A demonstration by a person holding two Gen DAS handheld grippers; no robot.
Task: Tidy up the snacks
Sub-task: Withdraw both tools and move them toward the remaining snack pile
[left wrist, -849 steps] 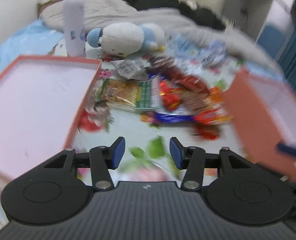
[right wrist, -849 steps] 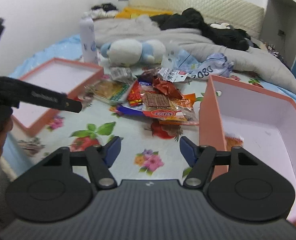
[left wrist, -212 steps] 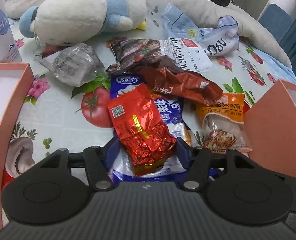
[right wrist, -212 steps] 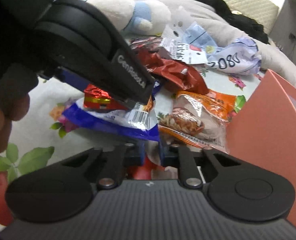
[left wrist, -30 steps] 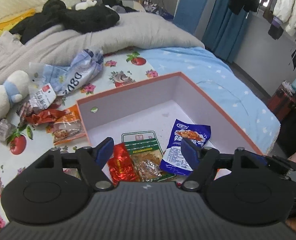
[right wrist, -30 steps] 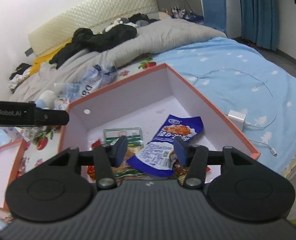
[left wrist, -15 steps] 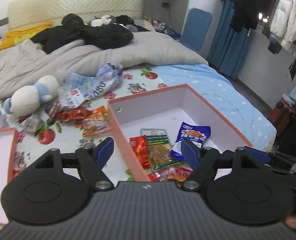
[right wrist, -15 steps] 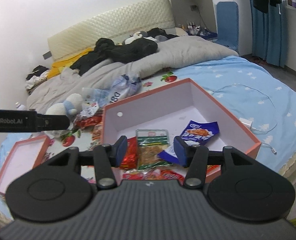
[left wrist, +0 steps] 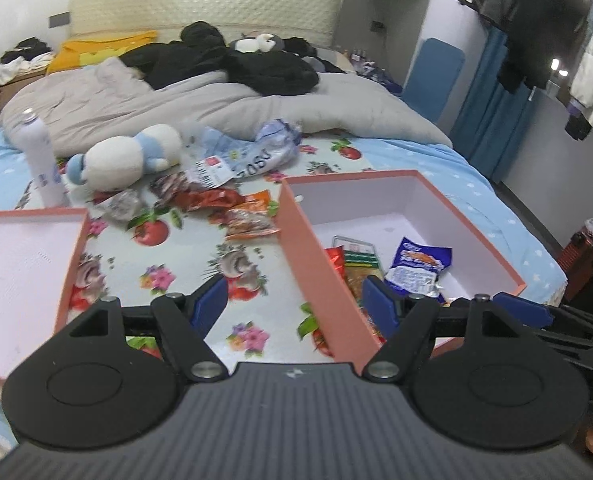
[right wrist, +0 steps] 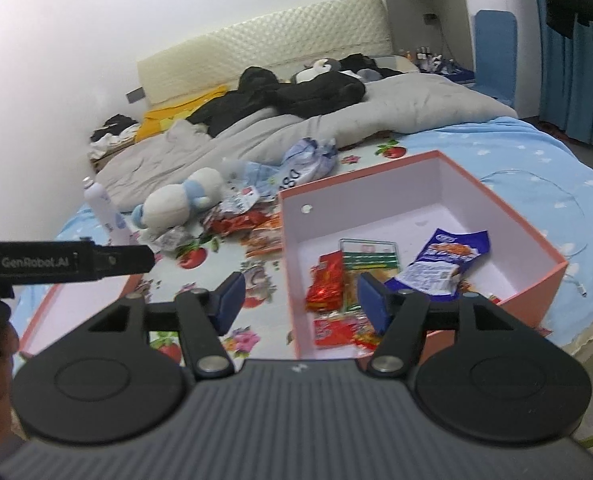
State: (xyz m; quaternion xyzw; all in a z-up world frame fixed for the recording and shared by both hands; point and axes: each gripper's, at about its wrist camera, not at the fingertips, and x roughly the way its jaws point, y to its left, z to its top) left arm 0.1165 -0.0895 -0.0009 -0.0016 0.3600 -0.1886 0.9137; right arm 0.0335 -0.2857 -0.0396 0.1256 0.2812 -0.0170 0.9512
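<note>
A salmon box (left wrist: 412, 178) (right wrist: 448, 164) with a white inside stands on the bed at the right. In it lie a blue-white packet (left wrist: 418, 268) (right wrist: 444, 260), a green packet (left wrist: 356, 258) (right wrist: 370, 258) and a red packet (right wrist: 328, 280). Loose snacks (left wrist: 248, 220) (right wrist: 256, 226) lie on the flowered sheet left of the box. My left gripper (left wrist: 296, 304) is open and empty, high above the box's left wall. My right gripper (right wrist: 296, 298) is open and empty, high above the box's near left corner.
A shallow salmon lid (left wrist: 24, 264) (right wrist: 52, 308) lies at the left. A plush toy (left wrist: 124, 156) (right wrist: 180, 200), a white bottle (left wrist: 40, 160) (right wrist: 102, 210) and a crumpled plastic bag (left wrist: 264, 152) lie beyond the snacks. A grey duvet (left wrist: 200, 100) and dark clothes cover the far bed.
Both grippers have pulled back and up from the box and swung left, so more of the bed shows. The right gripper's jaws have opened wider.
</note>
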